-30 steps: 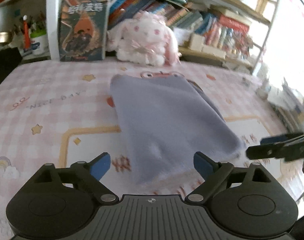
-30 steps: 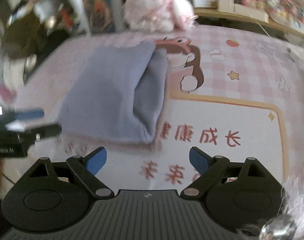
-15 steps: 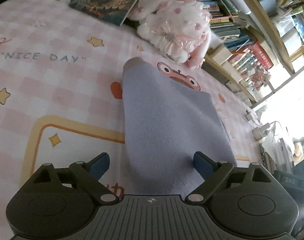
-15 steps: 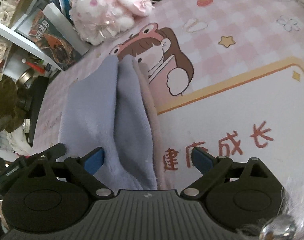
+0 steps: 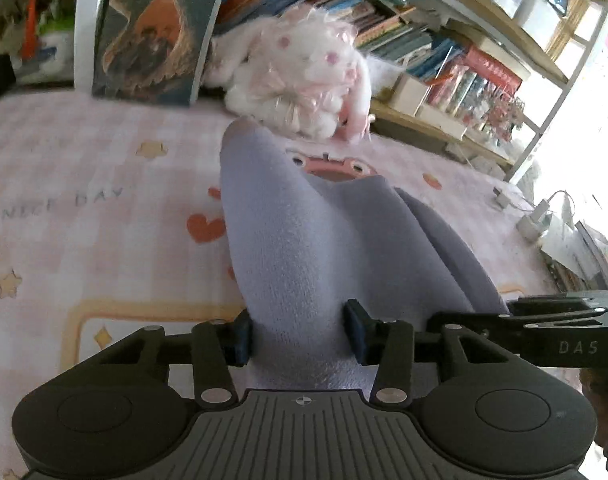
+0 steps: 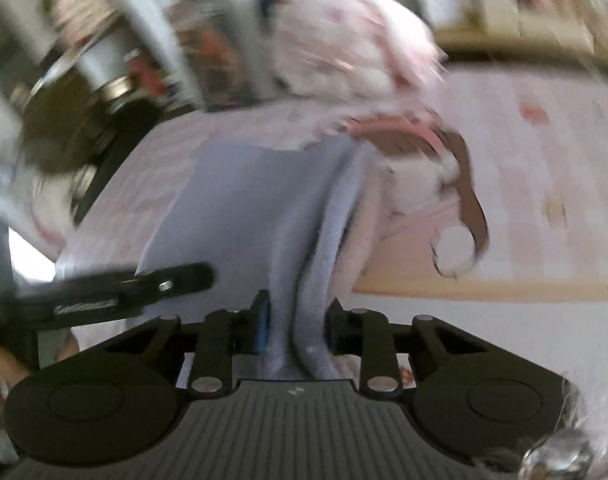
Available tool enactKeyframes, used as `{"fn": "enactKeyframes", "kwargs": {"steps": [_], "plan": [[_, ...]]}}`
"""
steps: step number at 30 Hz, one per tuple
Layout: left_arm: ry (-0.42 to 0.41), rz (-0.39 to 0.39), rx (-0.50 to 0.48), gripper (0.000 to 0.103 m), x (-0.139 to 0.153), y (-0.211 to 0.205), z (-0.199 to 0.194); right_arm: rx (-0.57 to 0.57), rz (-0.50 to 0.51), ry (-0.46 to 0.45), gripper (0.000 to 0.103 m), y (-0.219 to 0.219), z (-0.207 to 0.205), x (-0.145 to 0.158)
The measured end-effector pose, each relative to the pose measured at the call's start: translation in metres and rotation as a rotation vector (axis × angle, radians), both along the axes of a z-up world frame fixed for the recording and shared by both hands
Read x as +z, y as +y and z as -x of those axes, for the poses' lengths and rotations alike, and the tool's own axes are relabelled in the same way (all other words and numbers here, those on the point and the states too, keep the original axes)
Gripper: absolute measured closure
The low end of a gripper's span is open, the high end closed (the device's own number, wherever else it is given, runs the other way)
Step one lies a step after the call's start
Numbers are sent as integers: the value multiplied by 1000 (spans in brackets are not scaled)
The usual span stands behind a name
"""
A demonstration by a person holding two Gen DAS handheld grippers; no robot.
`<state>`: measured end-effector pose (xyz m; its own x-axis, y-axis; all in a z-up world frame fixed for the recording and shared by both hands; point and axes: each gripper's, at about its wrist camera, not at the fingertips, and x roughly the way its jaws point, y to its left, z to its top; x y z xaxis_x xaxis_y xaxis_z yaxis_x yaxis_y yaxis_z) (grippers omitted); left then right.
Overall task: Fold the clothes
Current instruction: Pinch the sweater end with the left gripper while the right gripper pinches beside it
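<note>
A folded lavender fleece garment (image 5: 304, 240) lies on the pink checked mat (image 5: 84, 184), its near edge raised and bunched. My left gripper (image 5: 297, 334) is closing on the near left part of that edge, and the cloth fills the gap between its blue pads. In the blurred right wrist view, my right gripper (image 6: 297, 328) is closing on the layered right edge of the garment (image 6: 244, 200), with folds pinched between its pads. Each gripper shows in the other's view: the right gripper (image 5: 544, 320) beside the left one, the left gripper (image 6: 136, 288) at the left.
A white and pink plush rabbit (image 5: 300, 88) sits just beyond the garment. An upright book (image 5: 156, 28) leans beside it, under shelves of books (image 5: 444, 52). White chargers and cables (image 5: 536, 220) lie at the mat's right edge.
Both grippers came in over the garment's near edge, and their wide jaws narrowed onto the cloth. The edge now stands bunched and lifted between the pads.
</note>
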<state>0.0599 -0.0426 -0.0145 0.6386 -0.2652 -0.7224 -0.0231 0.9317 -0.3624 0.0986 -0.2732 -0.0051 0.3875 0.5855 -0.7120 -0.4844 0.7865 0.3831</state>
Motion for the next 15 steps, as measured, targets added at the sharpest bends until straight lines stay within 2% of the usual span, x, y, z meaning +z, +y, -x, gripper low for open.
{"fn": "enactKeyframes", "kwargs": {"steps": [1, 3, 4, 6, 11, 14, 15], "plan": [[21, 30, 8, 53, -3, 5, -1, -9, -4, 24, 78, -1, 0, -1], [71, 156, 52, 48, -14, 25, -5, -55, -38, 99, 73, -11, -7, -12], [79, 181, 51, 47, -17, 29, -6, -79, -59, 137, 64, -16, -11, -18], [93, 230, 50, 45, -22, 37, -8, -110, -72, 197, 53, -22, -17, -27], [103, 296, 71, 46, -31, 38, -14, -131, -119, 264, 41, -24, -28, -41], [96, 294, 85, 53, -33, 33, -16, -127, -156, 281, 49, -18, -32, -43], [91, 291, 85, 56, -31, 32, -16, -122, -155, 283, 56, -15, -32, -44]]}}
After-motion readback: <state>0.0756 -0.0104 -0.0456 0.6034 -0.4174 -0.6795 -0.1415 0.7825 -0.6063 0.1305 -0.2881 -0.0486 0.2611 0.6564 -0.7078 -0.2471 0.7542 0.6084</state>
